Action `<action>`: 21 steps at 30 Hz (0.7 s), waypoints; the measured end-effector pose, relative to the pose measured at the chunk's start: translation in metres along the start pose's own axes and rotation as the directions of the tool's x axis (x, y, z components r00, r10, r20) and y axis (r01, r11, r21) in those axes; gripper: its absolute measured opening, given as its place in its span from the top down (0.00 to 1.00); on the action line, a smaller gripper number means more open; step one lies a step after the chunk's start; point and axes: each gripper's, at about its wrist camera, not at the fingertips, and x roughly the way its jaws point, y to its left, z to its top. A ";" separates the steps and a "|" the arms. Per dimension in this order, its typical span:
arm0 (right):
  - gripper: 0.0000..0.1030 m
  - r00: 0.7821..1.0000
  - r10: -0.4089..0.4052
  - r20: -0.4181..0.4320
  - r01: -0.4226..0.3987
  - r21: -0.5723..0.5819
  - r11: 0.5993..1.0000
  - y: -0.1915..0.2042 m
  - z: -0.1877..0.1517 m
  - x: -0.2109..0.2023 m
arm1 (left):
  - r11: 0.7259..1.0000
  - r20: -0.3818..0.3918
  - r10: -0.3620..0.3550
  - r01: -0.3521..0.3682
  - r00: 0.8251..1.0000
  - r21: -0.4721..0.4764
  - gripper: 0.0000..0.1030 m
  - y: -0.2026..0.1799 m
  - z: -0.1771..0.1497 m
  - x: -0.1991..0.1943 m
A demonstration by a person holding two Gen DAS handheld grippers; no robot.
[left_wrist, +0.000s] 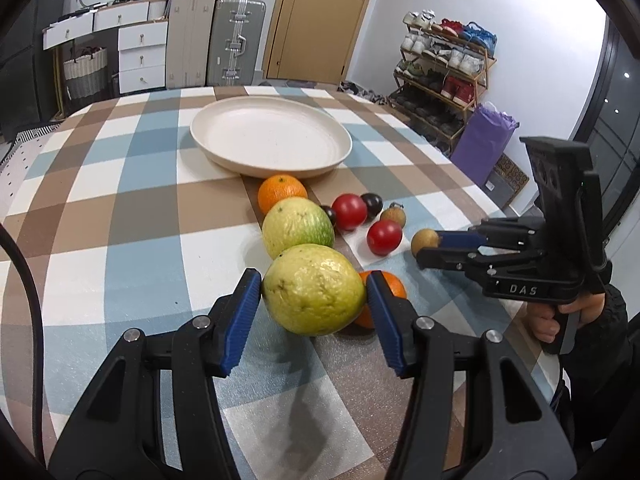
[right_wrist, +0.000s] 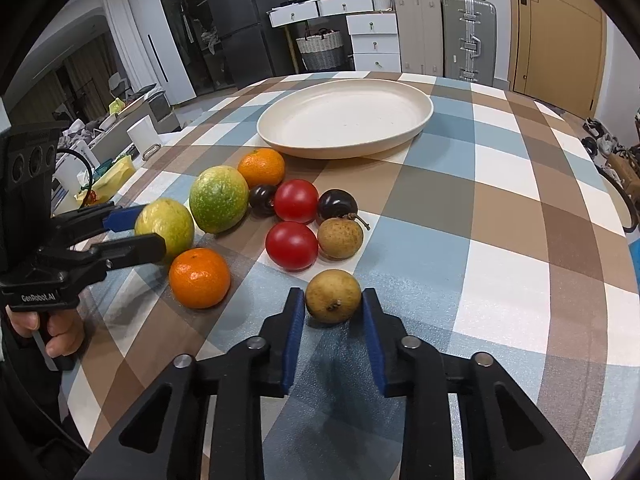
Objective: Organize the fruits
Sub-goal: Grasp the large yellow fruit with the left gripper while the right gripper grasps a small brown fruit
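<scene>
So both grippers are going in at once here, 1 fruit each, which makes sense since the plate (left_wrist: 208, 142) beyond the pile has nothing on it and everything's bunched up on the checked tablecloth (left_wrist: 120, 184) just in front of it; the 2 big yellow-green ones, 2 oranges, 2 tomatoes, 2 dark plums and the 2 brown ones are all packed close, a few touching.

The left gripper (left_wrist: 314, 292) is straddling the nearest yellow-green fruit (left_wrist: 314, 290); blue pads are right against both sides, so I'd call that a pinch, fruit looks like it's resting on the cloth. An orange (left_wrist: 390, 286) sits just behind the right pad, close enough to get nudged.

The right gripper (right_wrist: 333, 300) has its jaws closed onto the small brown fruit (right_wrist: 333, 296) at the near edge of the group, nothing crowding it.

Pose-wise both tools tilt down at the table from the near side; a hand (left_wrist: 560, 314) wraps each pistol grip, fingers on the trigger.
</scene>
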 end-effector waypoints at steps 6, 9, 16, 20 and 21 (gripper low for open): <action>0.72 0.999 0.009 0.043 -0.009 -0.009 1.000 0.004 0.002 -0.008 | 1.000 0.063 0.026 -0.025 0.998 -0.016 0.50 0.001 0.004 -0.012; 0.72 0.995 0.030 0.098 -0.029 -0.016 0.999 0.009 0.005 -0.019 | 0.999 0.099 0.044 -0.042 0.994 -0.031 0.50 0.002 0.006 -0.017; 0.72 0.976 0.055 0.211 -0.053 -0.015 0.998 0.017 0.019 -0.037 | 0.993 0.168 0.104 -0.093 0.980 -0.067 0.50 0.004 0.014 -0.030; 0.72 0.967 0.056 0.247 -0.057 -0.002 0.998 0.013 0.035 -0.040 | 0.990 0.191 0.131 -0.118 0.973 -0.081 0.50 0.004 0.021 -0.034; 0.72 0.967 0.062 0.245 -0.065 0.003 0.998 0.010 0.040 -0.039 | 0.989 0.198 0.142 -0.129 0.970 -0.076 0.50 0.003 0.023 -0.035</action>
